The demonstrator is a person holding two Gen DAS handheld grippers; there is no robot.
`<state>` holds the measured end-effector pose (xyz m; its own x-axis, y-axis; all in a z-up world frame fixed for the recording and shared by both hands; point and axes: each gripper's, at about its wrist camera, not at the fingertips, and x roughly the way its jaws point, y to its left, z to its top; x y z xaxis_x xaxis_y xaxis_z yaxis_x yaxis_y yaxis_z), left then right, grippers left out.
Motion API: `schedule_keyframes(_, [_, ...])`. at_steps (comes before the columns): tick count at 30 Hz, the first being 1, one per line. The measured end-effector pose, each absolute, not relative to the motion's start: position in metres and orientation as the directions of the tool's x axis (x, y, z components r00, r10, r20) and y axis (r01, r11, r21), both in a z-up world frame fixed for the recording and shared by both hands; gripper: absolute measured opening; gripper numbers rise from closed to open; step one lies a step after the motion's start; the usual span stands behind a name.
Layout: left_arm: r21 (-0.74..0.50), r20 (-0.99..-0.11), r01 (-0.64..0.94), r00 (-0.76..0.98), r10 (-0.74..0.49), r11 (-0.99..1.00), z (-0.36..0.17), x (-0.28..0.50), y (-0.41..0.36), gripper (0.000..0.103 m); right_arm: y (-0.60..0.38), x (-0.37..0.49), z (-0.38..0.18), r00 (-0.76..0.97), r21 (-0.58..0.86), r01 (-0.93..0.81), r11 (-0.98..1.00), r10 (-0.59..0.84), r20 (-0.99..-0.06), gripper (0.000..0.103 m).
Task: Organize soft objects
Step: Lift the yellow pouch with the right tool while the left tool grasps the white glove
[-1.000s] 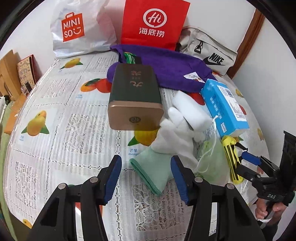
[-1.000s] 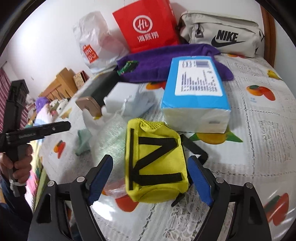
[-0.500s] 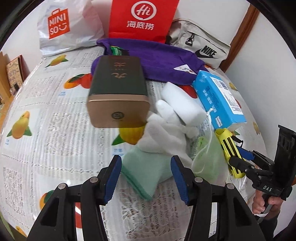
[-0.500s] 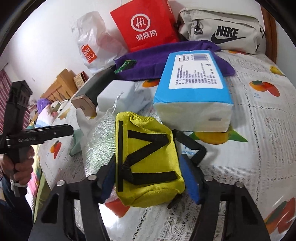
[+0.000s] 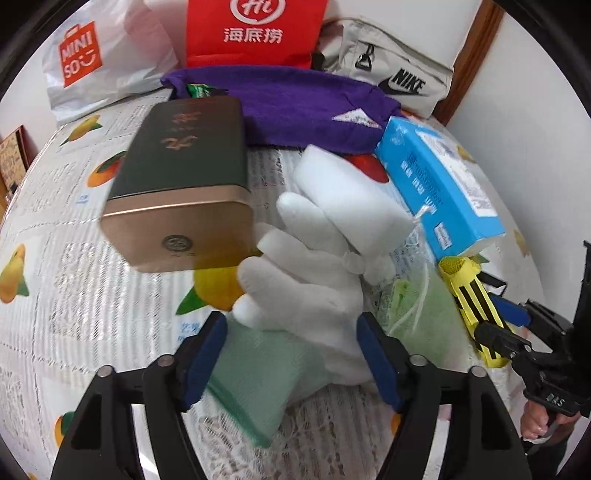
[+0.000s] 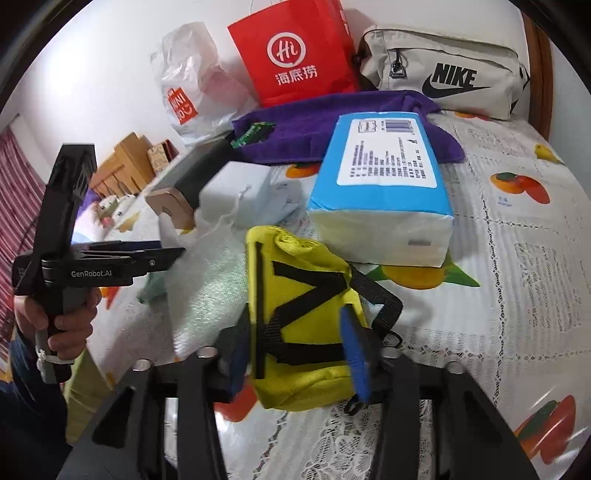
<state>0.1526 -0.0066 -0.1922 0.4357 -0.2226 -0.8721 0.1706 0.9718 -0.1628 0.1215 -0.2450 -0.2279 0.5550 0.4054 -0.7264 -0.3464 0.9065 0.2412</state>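
The yellow pouch [image 6: 306, 325] with black straps is pinched between the blue pads of the right hand-held gripper [image 6: 299, 354], whose jaws have just been closing on its sides; it lies on the bed's fruit-printed cover [image 6: 517, 258], just in front of the blue tissue pack [image 6: 384, 192]. To its left a mesh bag [image 6: 210, 295] with green cloth inside is seen. The white glove [image 5: 314, 295] with a green cuff [image 5: 258, 376] lies between the pads of the left hand-held gripper [image 5: 291, 354], whose jaws have just been opening and are spread, the pads standing clear of the cuff. A white block [image 5: 351, 199] rests against the glove's fingers, and a dark green tin [image 5: 184, 184] with a gold end lies to the left of it. Behind these a purple towel [image 5: 295, 107] is spread, and against the wall a red paper bag [image 5: 255, 33], a white plastic bag [image 5: 92, 62] and a beige Nike pouch [image 5: 388, 70] are lined up. Each gripper's handle is held by a person's hand [image 6: 62, 325].
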Motion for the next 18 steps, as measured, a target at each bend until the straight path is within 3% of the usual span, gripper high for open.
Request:
schedule_keyframes(4, [-0.055, -0.874, 0.178, 0.468, -0.133, 0.982, -0.197, 0.155, -0.017, 0.075, -0.244, 0.125, -0.235, 0.557, 0.233, -0.337, 0.912, 0.392, -0.732, 0.059])
schedule_keyframes(9, [-0.006, -0.861, 0.172, 0.5, -0.092, 0.985, -0.199, 0.158, -0.02, 0.075, -0.23, 0.128, -0.236, 0.582, 0.144, -0.342, 0.929, 0.329, -0.744, 0.068])
schedule_keyframes(12, [-0.005, -0.854, 0.183, 0.511, -0.1, 0.983, -0.196, 0.156, -0.018, 0.046, -0.226, 0.132, -0.24, 0.592, 0.071, -0.326, 0.943, 0.263, -0.762, 0.058])
schedule_keyframes(14, [-0.034, -0.856, 0.187, 0.502, -0.125, 0.982, -0.193, 0.154, -0.011, 0.017, -0.232, 0.131, -0.237, 0.594, 0.086, -0.321, 0.943, 0.271, -0.757, 0.052])
schedule_keyframes(16, [-0.066, -0.857, 0.188, 0.492, -0.152, 0.98, -0.193, 0.153, -0.005, 0.013, -0.239, 0.13, -0.235, 0.585, 0.11, -0.314, 0.943, 0.284, -0.76, 0.049])
schedule_keyframes(18, [-0.093, -0.855, 0.184, 0.488, -0.173, 0.979, -0.191, 0.149, 0.001, 0.013, -0.245, 0.125, -0.231, 0.59, 0.13, -0.313, 0.941, 0.3, -0.75, 0.033])
